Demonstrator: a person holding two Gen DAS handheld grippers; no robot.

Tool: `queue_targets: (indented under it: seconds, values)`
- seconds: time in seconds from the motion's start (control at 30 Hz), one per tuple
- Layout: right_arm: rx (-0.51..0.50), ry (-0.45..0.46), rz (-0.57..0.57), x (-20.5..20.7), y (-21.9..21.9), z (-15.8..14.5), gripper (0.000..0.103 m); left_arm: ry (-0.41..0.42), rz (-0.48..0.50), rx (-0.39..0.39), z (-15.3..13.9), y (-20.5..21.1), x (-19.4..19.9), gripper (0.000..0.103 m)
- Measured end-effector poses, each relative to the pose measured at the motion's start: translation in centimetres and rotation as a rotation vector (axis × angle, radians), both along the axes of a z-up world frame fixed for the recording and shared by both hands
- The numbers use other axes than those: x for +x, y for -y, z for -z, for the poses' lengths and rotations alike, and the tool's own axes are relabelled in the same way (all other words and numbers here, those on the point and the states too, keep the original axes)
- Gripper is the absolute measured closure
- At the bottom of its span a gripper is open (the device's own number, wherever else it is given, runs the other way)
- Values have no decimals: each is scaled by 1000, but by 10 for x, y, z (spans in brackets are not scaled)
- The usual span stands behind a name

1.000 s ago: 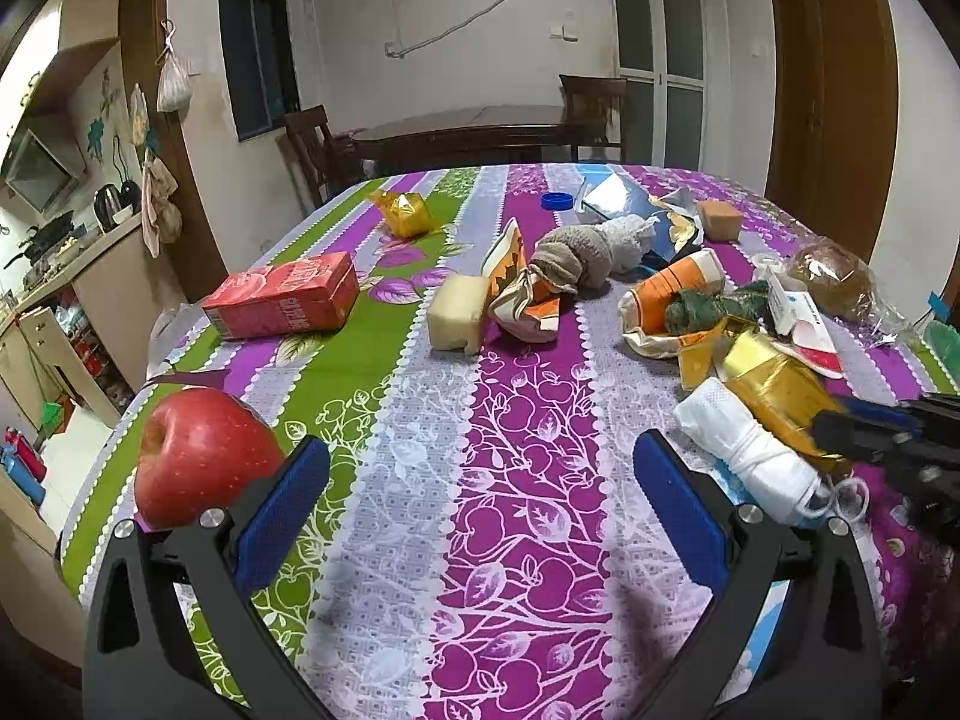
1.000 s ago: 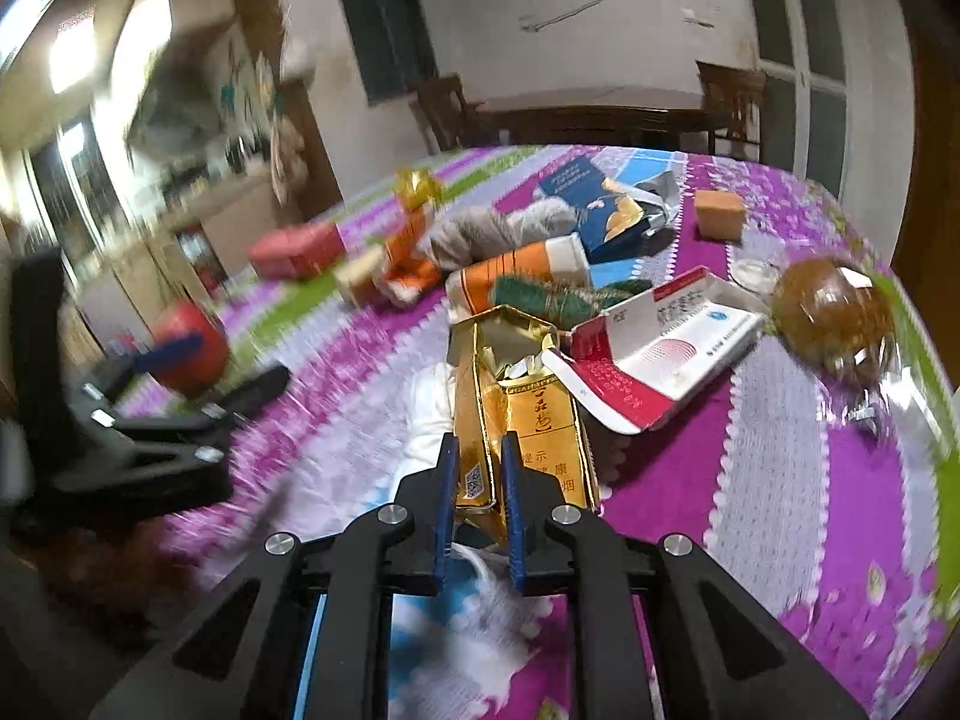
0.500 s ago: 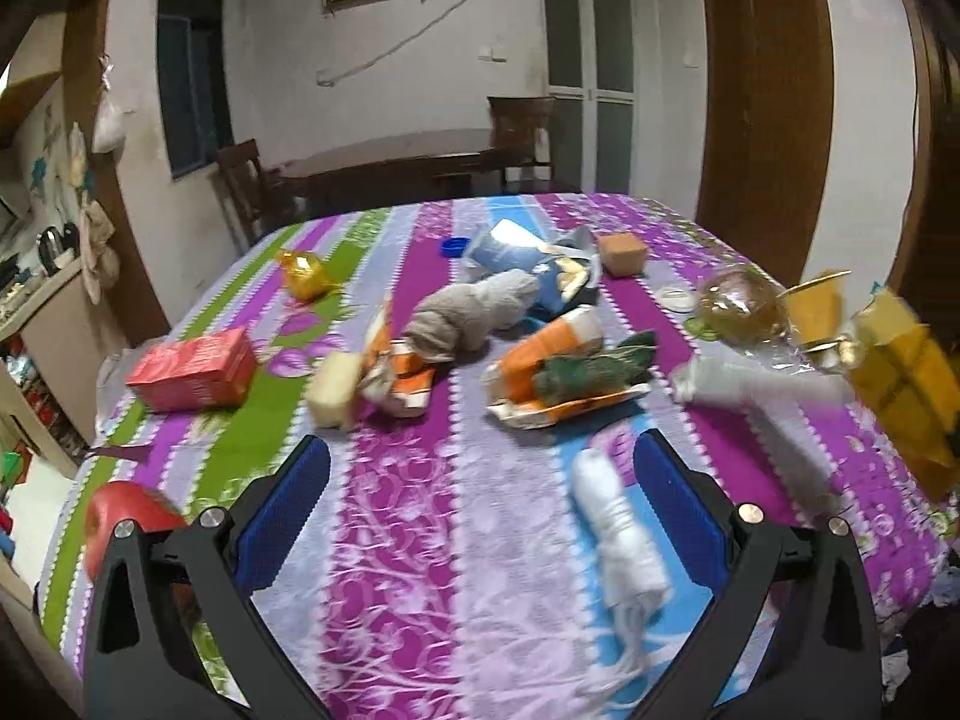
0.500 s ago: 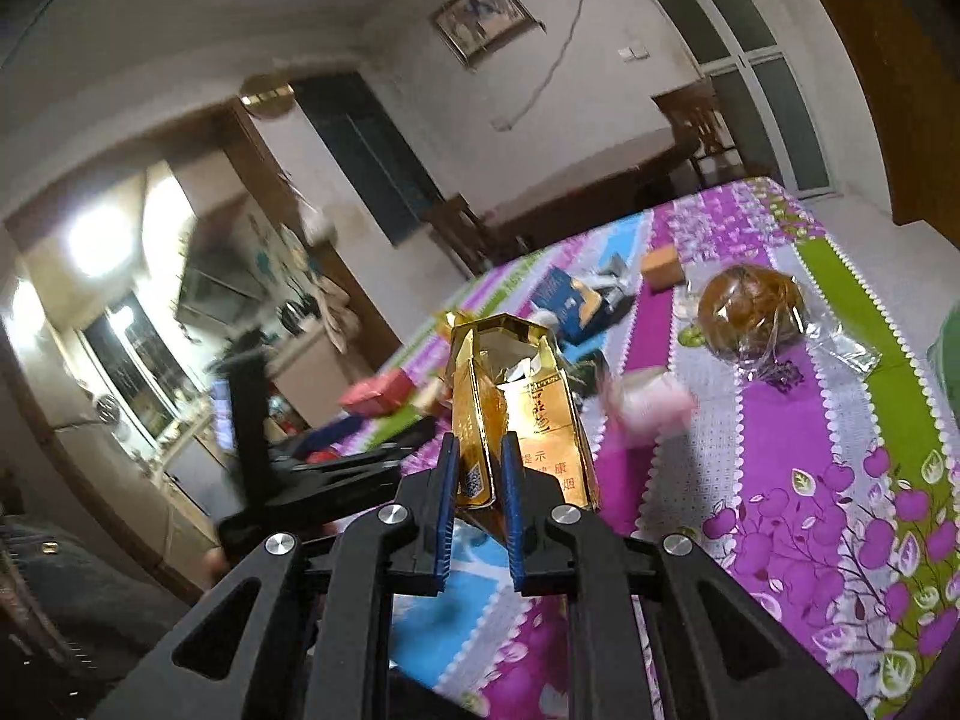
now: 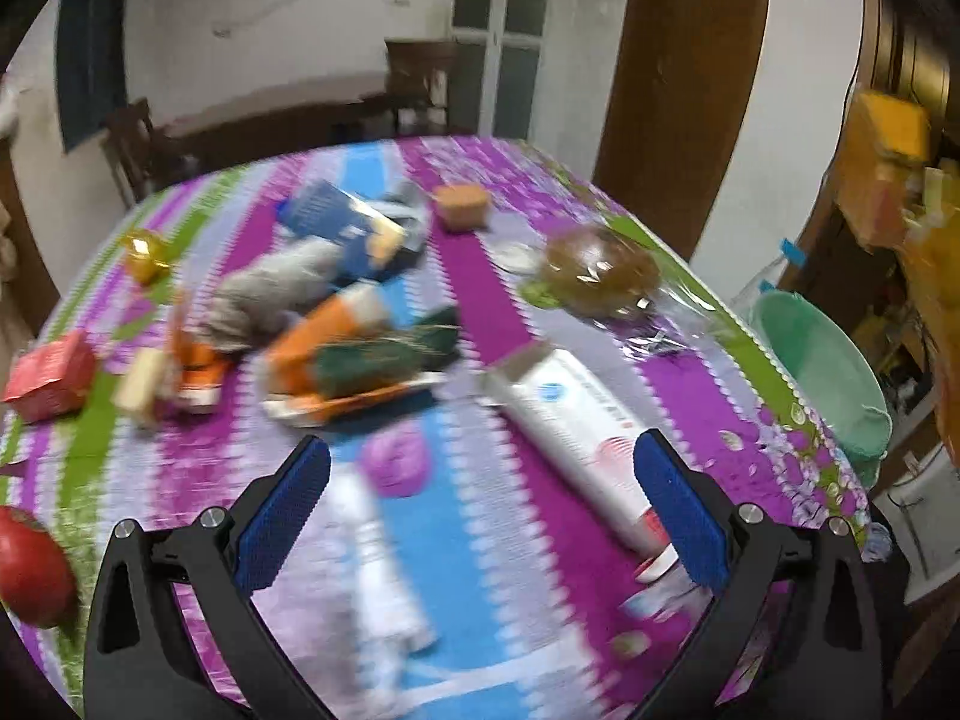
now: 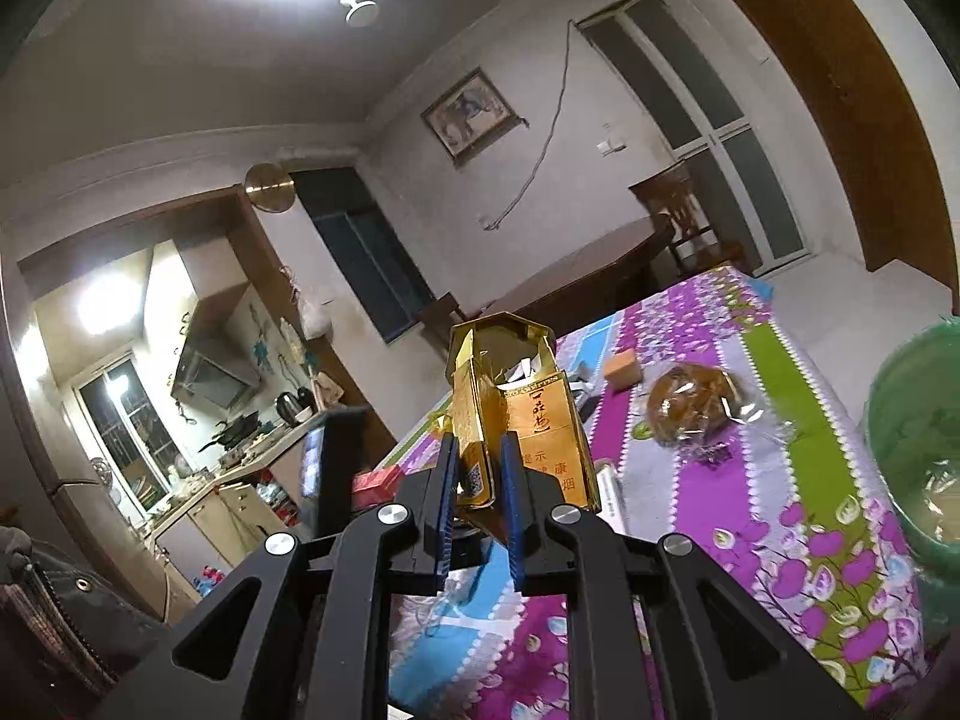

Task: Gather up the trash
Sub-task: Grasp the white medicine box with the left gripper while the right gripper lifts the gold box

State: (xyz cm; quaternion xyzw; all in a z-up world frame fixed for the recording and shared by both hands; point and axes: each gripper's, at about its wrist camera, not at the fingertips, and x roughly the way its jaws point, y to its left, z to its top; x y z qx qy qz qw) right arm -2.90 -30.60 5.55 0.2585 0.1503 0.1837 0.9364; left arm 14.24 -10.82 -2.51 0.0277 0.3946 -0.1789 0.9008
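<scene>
The right gripper is pinching a gold cigarette pack tight and holding it up high over the table, most likely so it can go into the green bin waiting just past the table edge. Only pale stuff that is hard to make out is showing inside the bin. The left gripper is hanging wide apart and holding nothing, low over a white box. More trash, like an orange wrapper, is lying further back.

Right gripper jaws clamping gold carton, raised above table
</scene>
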Motion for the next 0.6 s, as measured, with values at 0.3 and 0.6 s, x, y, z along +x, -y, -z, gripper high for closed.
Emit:
queue_targets:
  seconds: [0.3, 0.6]
  values:
    - [32, -46, 67, -29, 25, 18, 87, -181, -36, -18, 42, 62, 30, 5]
    - [-24, -96, 154, -27, 34, 35, 87, -137, -21, -34, 41, 50, 7, 42]
